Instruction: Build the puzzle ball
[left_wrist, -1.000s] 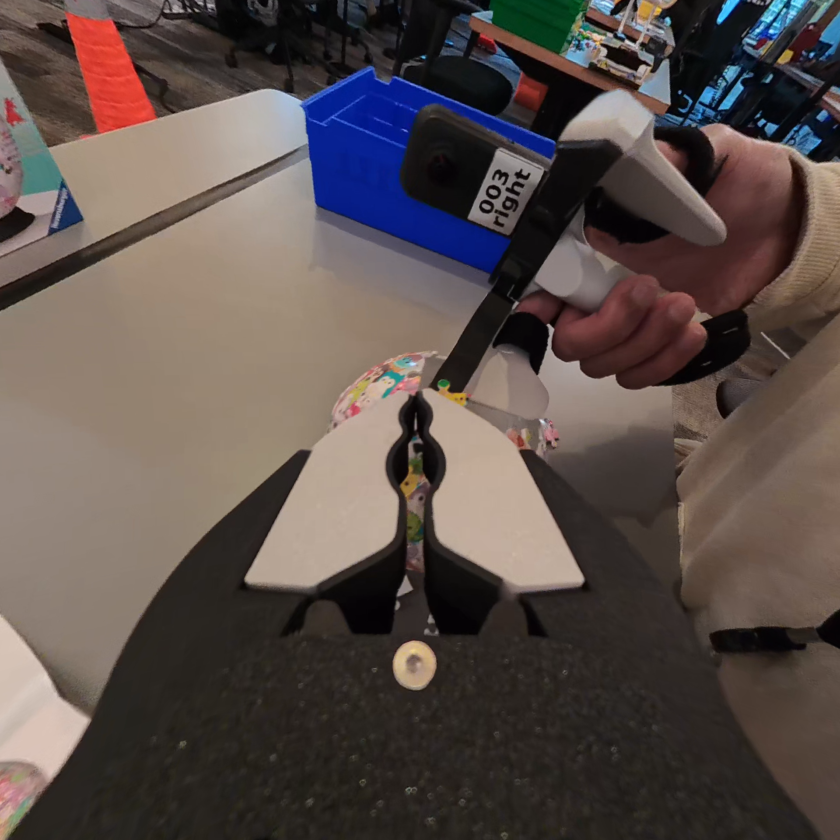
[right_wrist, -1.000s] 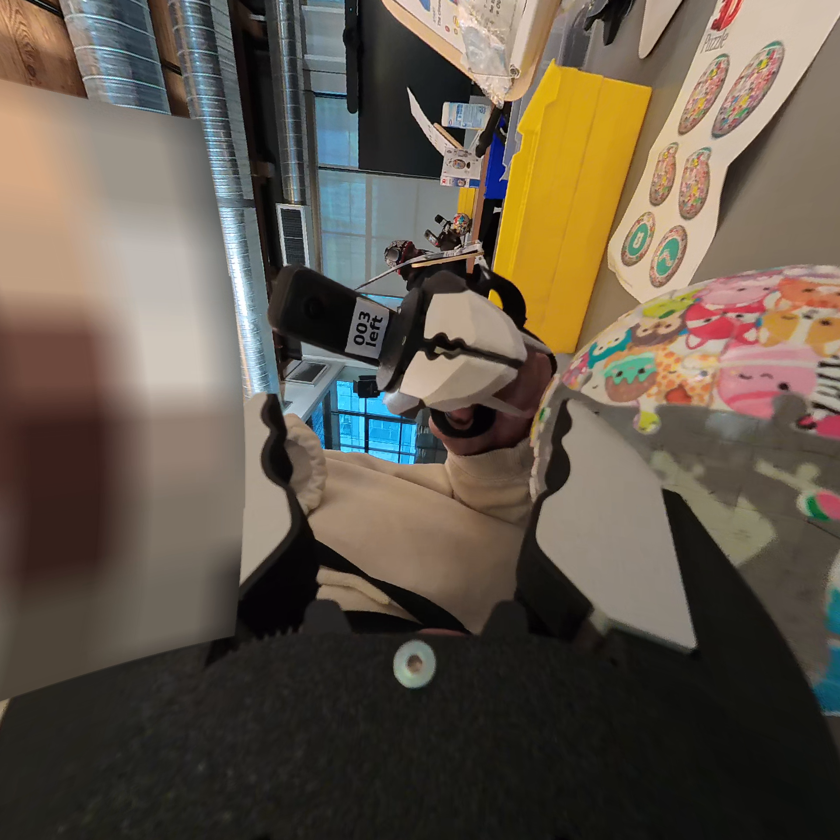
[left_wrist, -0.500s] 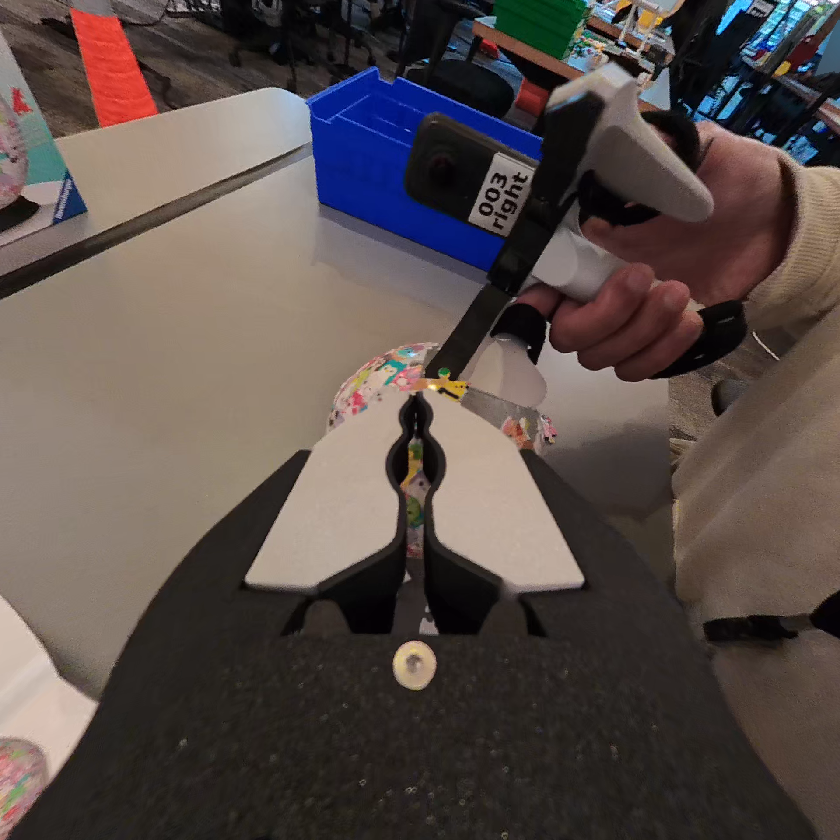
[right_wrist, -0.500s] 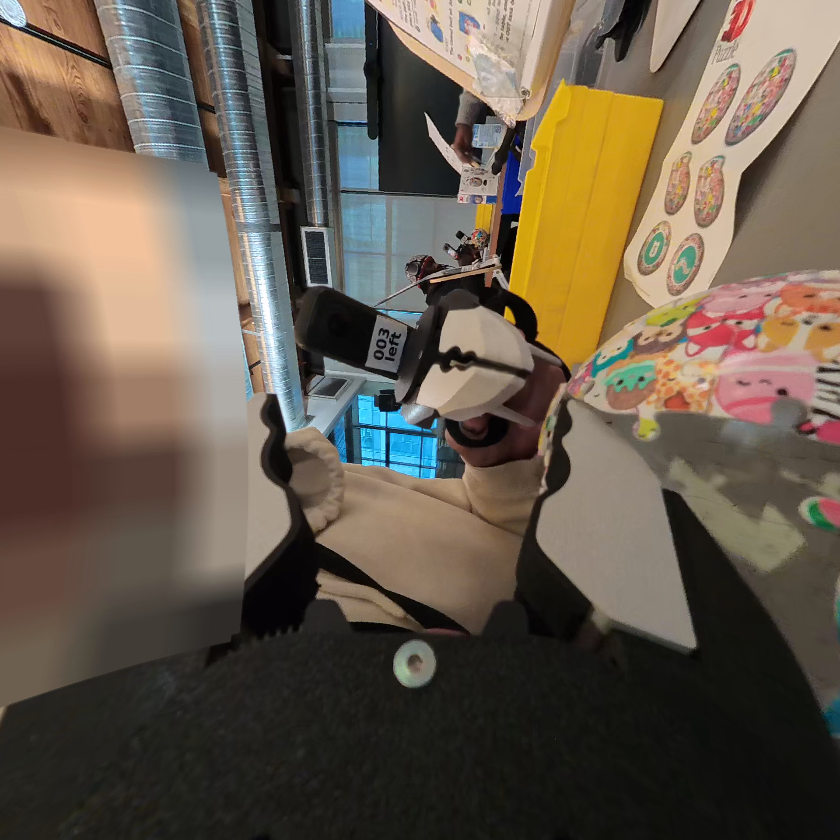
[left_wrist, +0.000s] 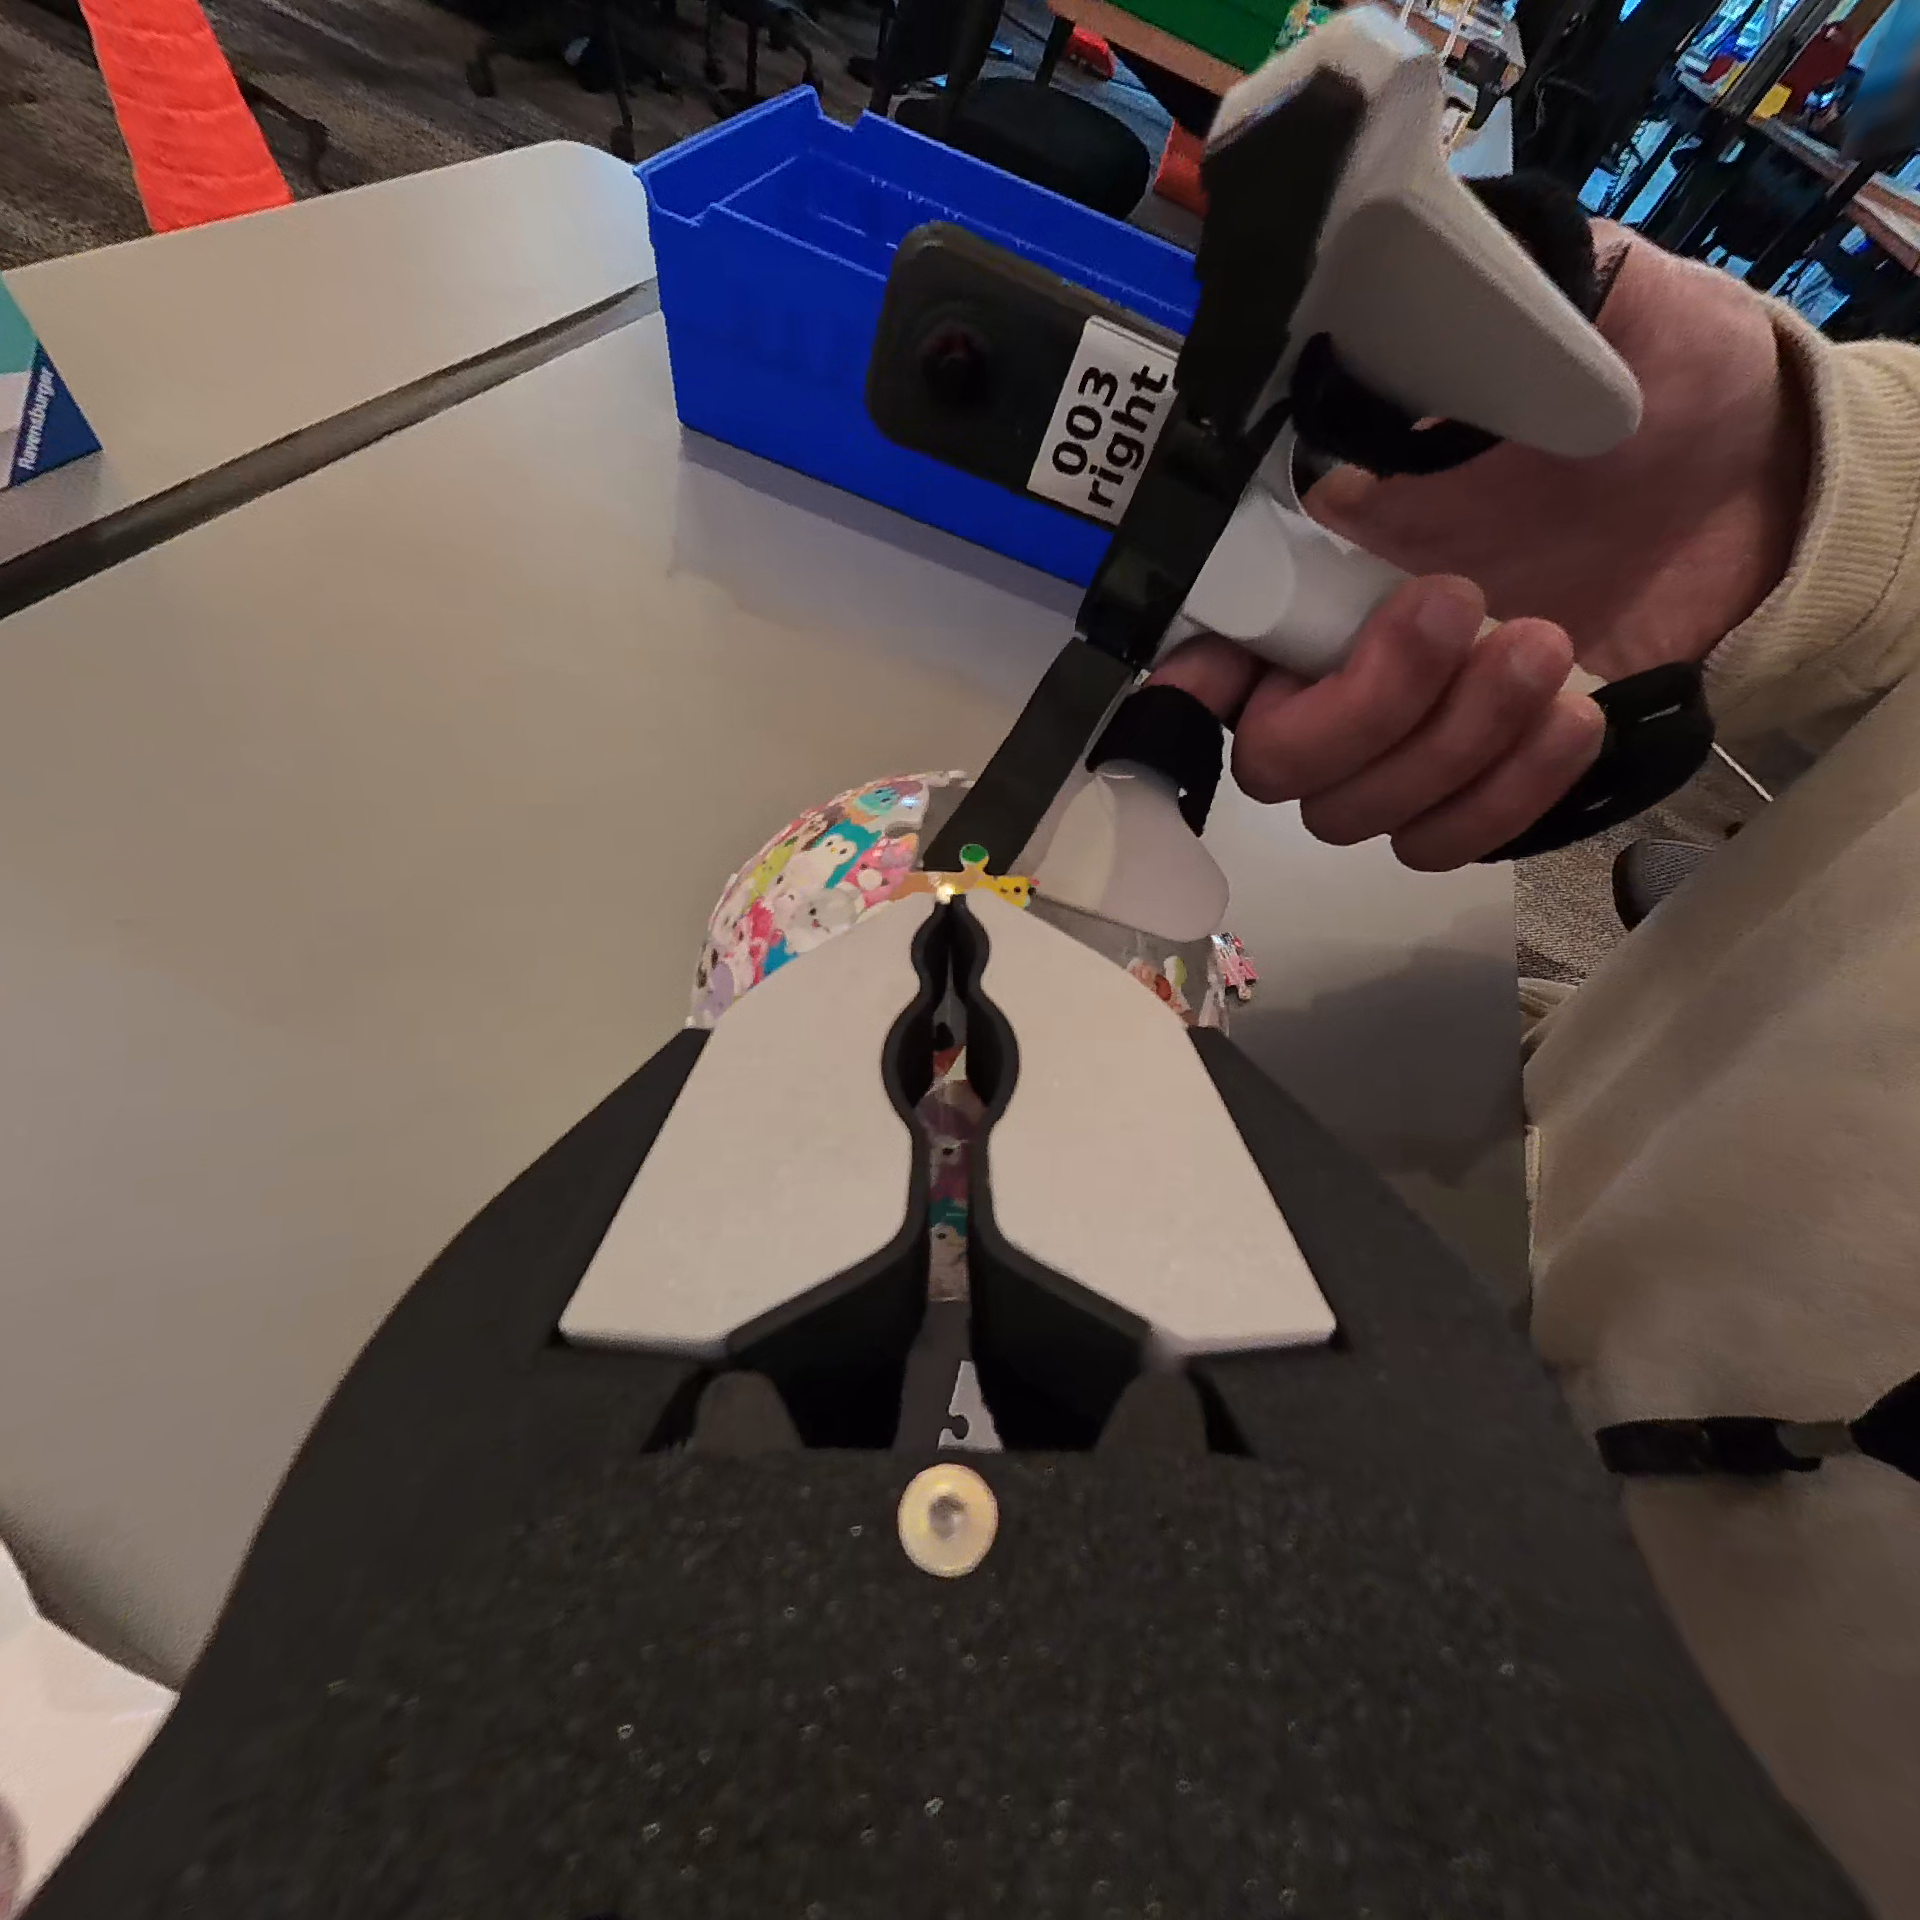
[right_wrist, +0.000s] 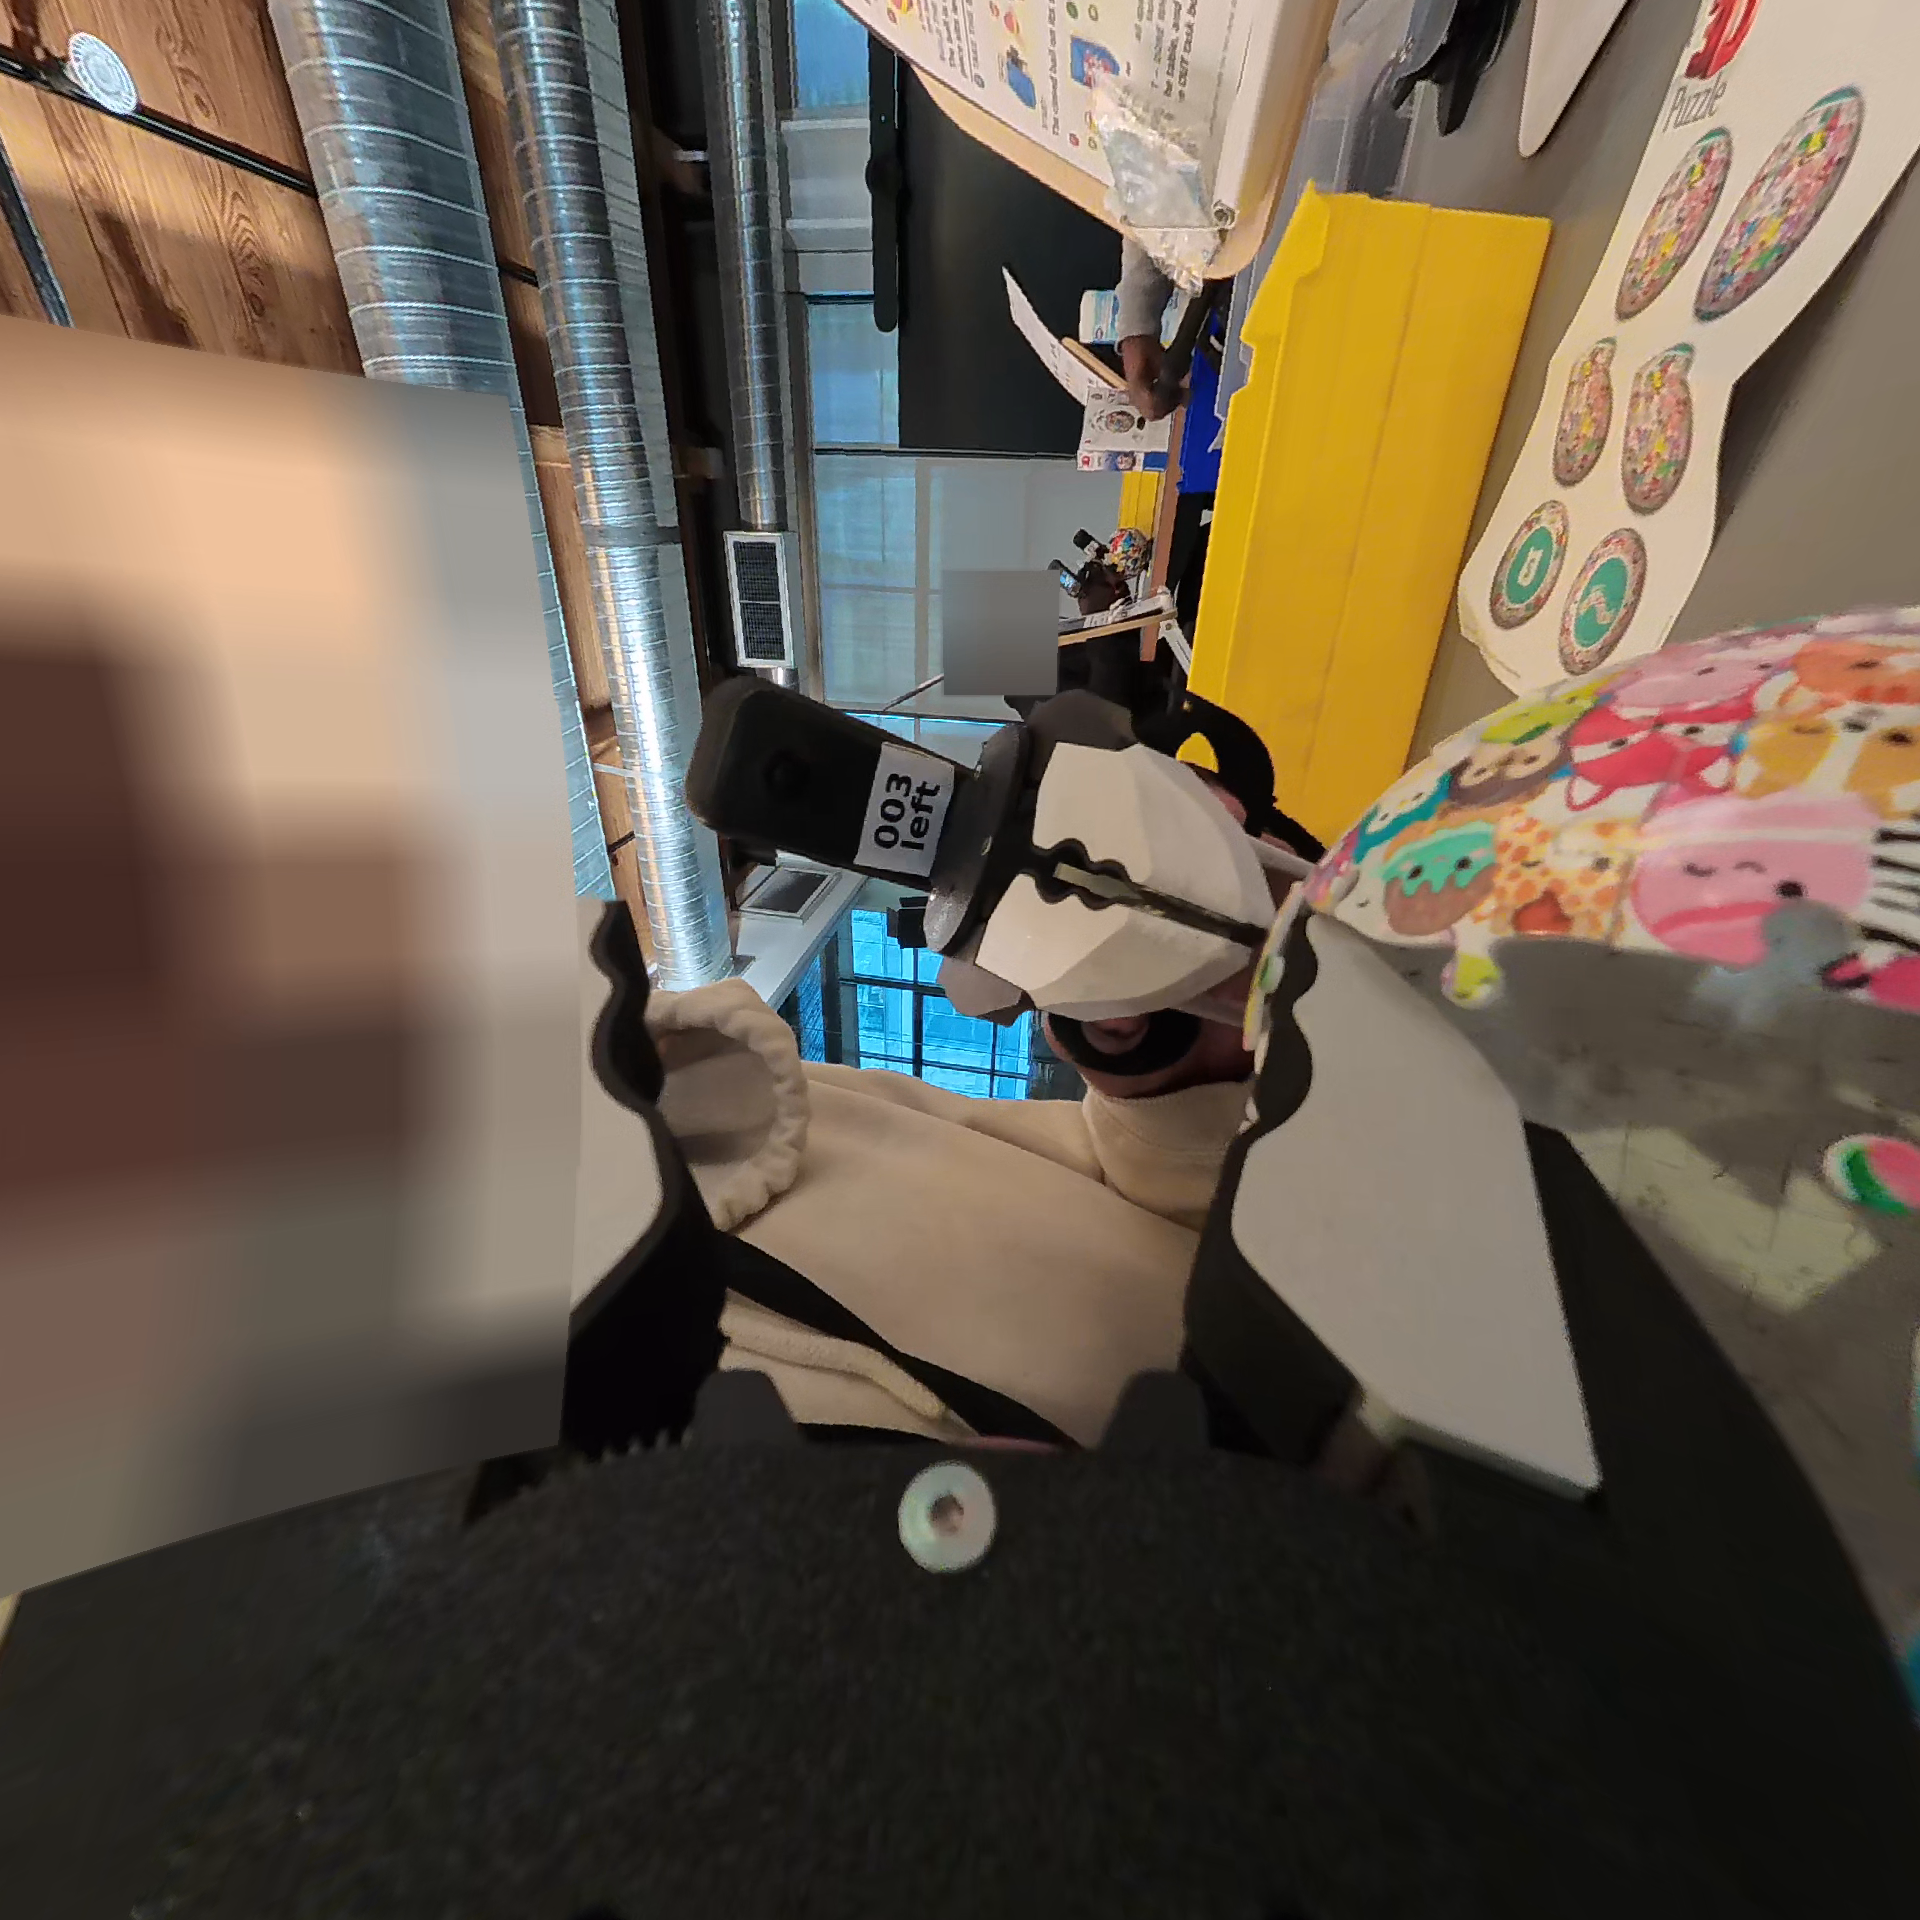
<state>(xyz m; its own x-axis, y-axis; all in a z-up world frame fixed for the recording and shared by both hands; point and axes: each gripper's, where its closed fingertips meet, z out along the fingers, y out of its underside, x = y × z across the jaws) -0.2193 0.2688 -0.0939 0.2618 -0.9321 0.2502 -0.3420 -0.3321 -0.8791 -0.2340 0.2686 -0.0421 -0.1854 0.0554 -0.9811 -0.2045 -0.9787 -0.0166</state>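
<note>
The puzzle ball (left_wrist: 805, 899) is a partly built half shell with colourful cartoon pictures, open side facing right. My left gripper (left_wrist: 951, 912) is shut on its near rim. In the right wrist view the shell (right_wrist: 1662, 810) fills the right side, with its grey inside (right_wrist: 1714, 1039) showing. My right gripper (right_wrist: 935, 966) is open wide and empty, and its right finger (right_wrist: 1371, 1195) lies against the shell's rim. The left gripper (right_wrist: 1262, 925) shows there clamped on the rim. In the left wrist view the right gripper (left_wrist: 1039, 873) stands tilted over the top of the shell.
A blue bin (left_wrist: 831, 260) stands behind the ball. A yellow bin (right_wrist: 1351, 468) and a white card sheet with round pictures (right_wrist: 1662, 364) lie on the grey table (left_wrist: 364, 727). A puzzle box (left_wrist: 31, 405) is at the far left. A cream sleeve (left_wrist: 1714, 1091) is to the right. Left tips and right tips are each some 6 cm from the shell (right_wrist: 1662, 810).
The right gripper has shifted slightly on the shell's top while staying open. The left gripper stays shut on the rim, and the shell has turned a little.
</note>
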